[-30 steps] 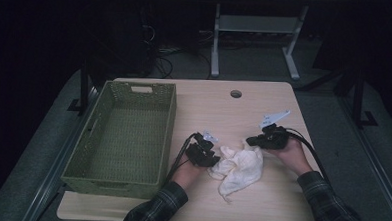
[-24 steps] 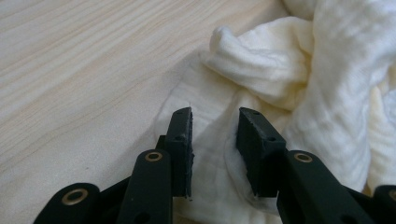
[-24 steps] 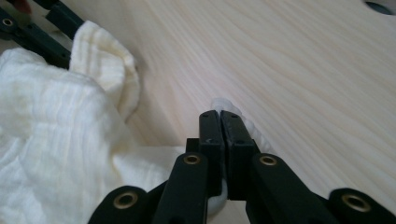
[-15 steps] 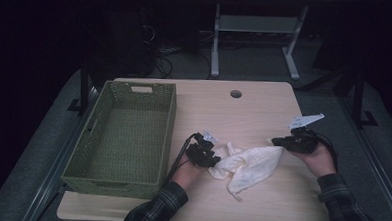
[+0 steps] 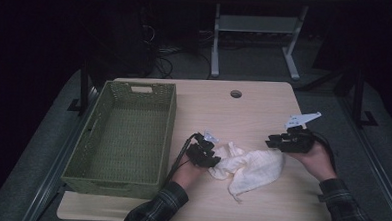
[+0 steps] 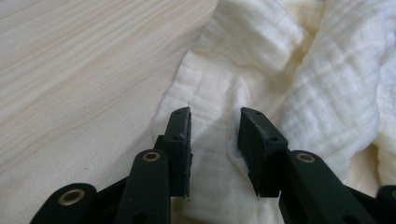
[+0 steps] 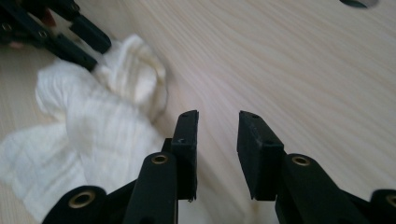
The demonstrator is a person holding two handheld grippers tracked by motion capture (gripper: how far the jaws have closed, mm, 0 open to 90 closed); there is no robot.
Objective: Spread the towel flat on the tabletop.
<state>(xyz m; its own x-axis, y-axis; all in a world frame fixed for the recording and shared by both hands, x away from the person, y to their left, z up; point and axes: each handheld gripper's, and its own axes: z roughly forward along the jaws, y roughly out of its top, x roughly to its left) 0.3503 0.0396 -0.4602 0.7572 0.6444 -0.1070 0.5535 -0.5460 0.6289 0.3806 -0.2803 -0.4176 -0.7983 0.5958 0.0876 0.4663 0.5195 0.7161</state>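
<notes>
A crumpled cream cloth (image 5: 254, 168) lies on the wooden table (image 5: 224, 111) between my two grippers. My left gripper (image 5: 213, 160) rests at the cloth's left end. In the left gripper view its jaws (image 6: 215, 114) stand apart over the cloth (image 6: 303, 70), which lies between them without being pinched. My right gripper (image 5: 270, 142) hovers just past the cloth's right end, pointing left. Its jaws (image 7: 217, 116) have just been opening and stand apart over bare wood, with the cloth (image 7: 93, 126) to their lower left. The left gripper (image 7: 70, 32) appears beyond it.
An empty green woven basket (image 5: 168, 134) stands on the left half of the table. A round cable hole (image 5: 236, 93) sits near the far edge. Beyond the table are a desk frame and cables on a dark floor.
The right gripper drew the cloth's end out to the right, stretching it, then let it go. The cloth now lies spread on the table. The left gripper stayed put.
</notes>
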